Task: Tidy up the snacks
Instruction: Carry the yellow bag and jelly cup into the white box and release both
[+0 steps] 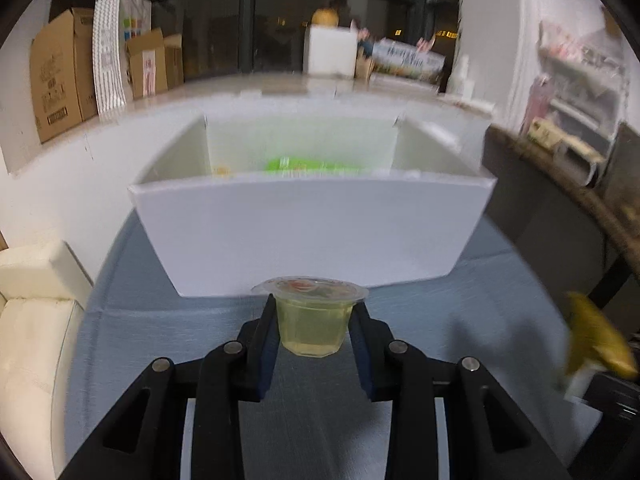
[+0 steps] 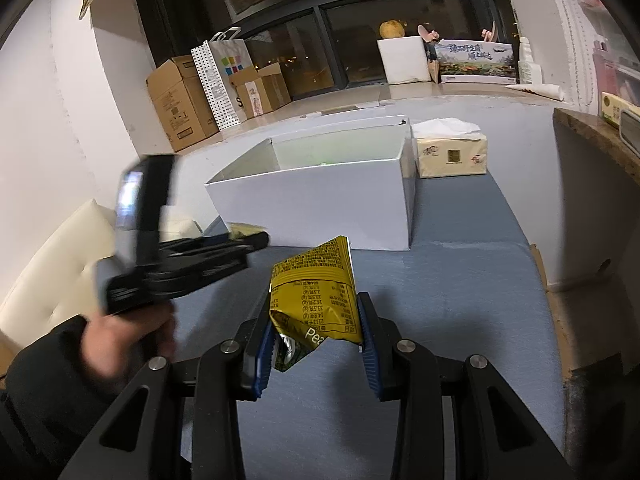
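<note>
Before white box [image 1: 304,236], left tool [image 1: 314,320] gripping jelly cup [image 1: 314,320], likely lifted

Clear plastic jelly cup [image 1: 311,320], glossy foil snack packet [image 2: 316,300], matt white box [image 1: 304,236]

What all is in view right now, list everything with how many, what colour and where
jelly cup: one, clear with yellowish jelly, gripped in the left tongs
snack packet: one, olive-yellow, gripped in the right tongs
white box: one, open-topped, on the table ahead; something green inside
tissue pack: one, beige, right of the box
table cover: one, blue-grey
cardboard boxes: several, brown, on the far ledge
paper bags: two, white, among them
sofa: one, cream, left
hand: one, dark sleeve, holding the left tongs
</note>
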Action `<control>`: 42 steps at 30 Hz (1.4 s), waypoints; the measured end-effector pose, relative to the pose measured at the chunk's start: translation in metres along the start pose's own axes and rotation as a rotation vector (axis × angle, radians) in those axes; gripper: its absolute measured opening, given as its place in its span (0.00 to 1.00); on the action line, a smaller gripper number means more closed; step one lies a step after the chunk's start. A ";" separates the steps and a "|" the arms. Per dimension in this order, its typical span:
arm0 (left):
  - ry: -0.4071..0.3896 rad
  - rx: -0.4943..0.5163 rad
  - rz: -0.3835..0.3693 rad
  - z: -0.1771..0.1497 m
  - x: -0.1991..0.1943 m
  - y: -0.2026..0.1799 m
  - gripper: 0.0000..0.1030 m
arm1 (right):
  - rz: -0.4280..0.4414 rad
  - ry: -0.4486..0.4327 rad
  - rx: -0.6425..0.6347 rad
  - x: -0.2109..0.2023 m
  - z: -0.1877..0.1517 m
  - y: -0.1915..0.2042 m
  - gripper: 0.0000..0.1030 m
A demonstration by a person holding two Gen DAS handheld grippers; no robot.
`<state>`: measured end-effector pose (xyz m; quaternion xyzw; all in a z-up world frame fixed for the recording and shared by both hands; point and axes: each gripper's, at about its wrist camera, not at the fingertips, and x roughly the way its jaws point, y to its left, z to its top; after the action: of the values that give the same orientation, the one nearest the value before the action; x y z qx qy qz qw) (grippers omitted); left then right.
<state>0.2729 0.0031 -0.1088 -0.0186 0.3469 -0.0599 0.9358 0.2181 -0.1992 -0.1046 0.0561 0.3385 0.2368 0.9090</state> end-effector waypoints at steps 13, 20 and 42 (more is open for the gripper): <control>-0.129 -0.005 -0.012 0.105 -0.023 0.036 0.36 | 0.041 -0.049 -0.018 0.061 0.117 0.001 0.39; -0.062 -0.004 0.014 0.136 0.031 0.045 0.36 | -0.029 -0.026 -0.024 0.111 0.170 -0.014 0.41; -0.069 -0.028 0.184 0.112 0.023 0.036 1.00 | -0.202 0.025 0.045 0.104 0.154 -0.034 1.00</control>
<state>0.3666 0.0348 -0.0411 -0.0015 0.3157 0.0317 0.9483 0.3988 -0.1709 -0.0574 0.0393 0.3590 0.1368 0.9224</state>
